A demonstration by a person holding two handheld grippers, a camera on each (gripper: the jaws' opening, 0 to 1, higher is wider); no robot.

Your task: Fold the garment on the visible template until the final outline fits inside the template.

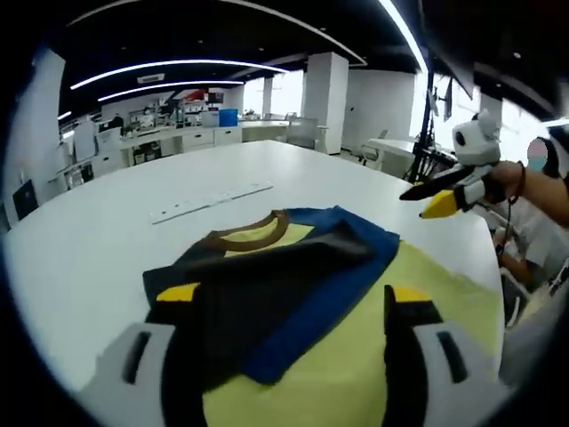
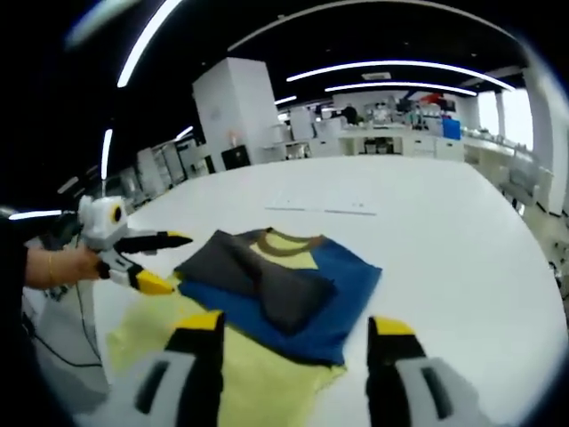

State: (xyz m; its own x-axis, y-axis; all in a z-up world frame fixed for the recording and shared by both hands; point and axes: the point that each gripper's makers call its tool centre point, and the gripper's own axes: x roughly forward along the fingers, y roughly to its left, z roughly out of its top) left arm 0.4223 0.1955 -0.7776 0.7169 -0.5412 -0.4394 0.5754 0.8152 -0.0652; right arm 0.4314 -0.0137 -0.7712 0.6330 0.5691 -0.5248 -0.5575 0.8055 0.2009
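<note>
A folded garment (image 1: pixel 293 267), blue with dark grey sleeves and a brown-trimmed yellow collar, lies on a yellow template sheet (image 1: pixel 436 271) on the white table. My left gripper (image 1: pixel 289 301) hovers open just short of it, nothing between its jaws. To the right, a hand holds the right gripper (image 1: pixel 442 194) open above the table edge. In the right gripper view the same garment (image 2: pixel 284 276) lies on the template (image 2: pixel 160 334). My right gripper (image 2: pixel 295 327) is open near its front edge. The left gripper (image 2: pixel 153 260) hangs open at the left, beside the garment.
The white table (image 1: pixel 89 249) stretches far beyond the garment, with a thin white strip (image 1: pixel 209 202) lying behind the collar. The strip (image 2: pixel 324 209) also shows in the right gripper view. Desks, pillars and shelves stand far behind. A person's arm (image 1: pixel 542 187) is at the right.
</note>
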